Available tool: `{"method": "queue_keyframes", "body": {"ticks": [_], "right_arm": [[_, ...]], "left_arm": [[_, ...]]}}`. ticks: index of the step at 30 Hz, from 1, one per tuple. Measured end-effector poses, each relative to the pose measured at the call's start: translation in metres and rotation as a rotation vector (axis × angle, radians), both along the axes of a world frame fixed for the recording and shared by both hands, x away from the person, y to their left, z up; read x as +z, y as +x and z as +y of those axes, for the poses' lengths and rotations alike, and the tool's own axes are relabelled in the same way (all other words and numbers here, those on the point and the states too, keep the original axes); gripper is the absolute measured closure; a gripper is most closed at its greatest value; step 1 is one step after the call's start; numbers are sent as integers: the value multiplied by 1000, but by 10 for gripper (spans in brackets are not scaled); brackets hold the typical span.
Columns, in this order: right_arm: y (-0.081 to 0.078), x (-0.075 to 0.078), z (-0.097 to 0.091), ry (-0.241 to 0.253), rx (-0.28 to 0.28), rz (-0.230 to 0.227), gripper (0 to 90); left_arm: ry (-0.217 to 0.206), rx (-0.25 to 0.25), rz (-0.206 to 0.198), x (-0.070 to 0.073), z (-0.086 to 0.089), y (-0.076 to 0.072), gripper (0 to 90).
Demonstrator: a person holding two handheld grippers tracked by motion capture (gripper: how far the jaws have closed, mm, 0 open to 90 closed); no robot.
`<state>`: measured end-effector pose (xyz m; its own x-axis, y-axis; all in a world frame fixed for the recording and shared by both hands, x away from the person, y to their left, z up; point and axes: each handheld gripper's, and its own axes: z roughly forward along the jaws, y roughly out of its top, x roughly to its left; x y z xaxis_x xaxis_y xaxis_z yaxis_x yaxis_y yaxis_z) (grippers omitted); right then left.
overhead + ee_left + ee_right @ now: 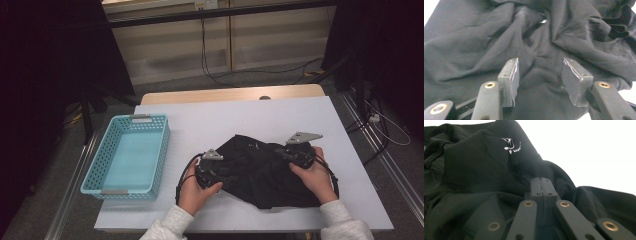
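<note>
The black garment lies crumpled on the desk, its long axis running between both tools. The left tool stands half open, cloth ahead and beneath its pads. The right tool is closed, apparently pinching the garment's edge.

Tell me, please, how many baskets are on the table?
1: a light blue basket stands at the table's left side, left of the black garment. Nothing suggests another.
</note>
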<state>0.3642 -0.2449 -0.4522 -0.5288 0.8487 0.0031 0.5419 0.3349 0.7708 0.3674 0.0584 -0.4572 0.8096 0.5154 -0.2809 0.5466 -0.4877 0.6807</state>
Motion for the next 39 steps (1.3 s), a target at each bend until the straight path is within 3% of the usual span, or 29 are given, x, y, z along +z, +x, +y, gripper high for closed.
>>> {"method": "queue_keyframes", "body": {"ticks": [1, 2, 3, 4, 5, 6, 9, 13, 16, 17, 18, 21, 24, 26, 28, 29, 31, 33, 35, 37, 38, 39], "right_arm": [[-3, 1, 0, -5, -2, -1, 900], [-3, 1, 0, -5, -2, -1, 900], [-4, 1, 1, -9, 5, -5, 900], [-4, 1, 1, -9, 5, -5, 900], [-4, 1, 2, -10, 7, -6, 900], [-4, 1, 2, -10, 7, -6, 900], [-4, 2, 0, 5, 2, -14, 900], [-4, 4, -2, 13, -9, -19, 900], [-3, 8, -6, 27, -25, -33, 900], [-3, 11, -9, 41, -34, -35, 900], [-3, 11, -9, 41, -34, -35, 900], [-4, 18, -13, 25, -41, -33, 900], [-4, 17, -14, -13, -37, -11, 900], [-3, 15, -17, -65, -76, -1, 900], [0, 10, -21, -41, -65, 20, 891], [2, 9, -20, -51, -68, -3, 816], [3, 10, -20, -33, -66, -9, 796], [9, 14, -15, -12, -77, -52, 642], [12, 15, -14, -1, -70, -52, 625], [22, 17, -7, 23, -67, -65, 535], [22, 17, -7, 23, -67, -65, 535], [28, 15, 2, 51, -47, -83, 467]], "left_arm": [[8, -5, 30, -1, -2, -1, 625], [-10, -12, 36, -2, -4, -2, 625], [-9, -20, 35, -3, -6, -3, 700], [0, -26, 31, -3, -7, -4, 700], [6, -17, 60, -2, -8, -4, 788], [6, -17, 60, -2, -8, -4, 832], [9, 0, 100, -1, -5, -2, 879], [2, 23, 121, 9, 7, 1, 883], [-30, 57, 115, 22, 25, 7, 884], [-59, 90, 111, 31, 41, 11, 885], [-59, 90, 111, 31, 41, 11, 885], [-97, 155, 86, 47, 68, 16, 885], [-103, 174, 76, 52, 77, 17, 885], [-102, 181, 78, 52, 81, 18, 885], [-90, 177, 84, 50, 80, 18, 885], [-79, 180, 88, 47, 79, 18, 884], [-76, 178, 94, 45, 79, 18, 884], [-58, 179, 101, 43, 80, 19, 884], [-52, 184, 110, 41, 82, 19, 884], [-49, 189, 110, 41, 85, 18, 884], [-53, 192, 111, 40, 85, 18, 884], [-47, 194, 111, 40, 86, 18, 884]]}}
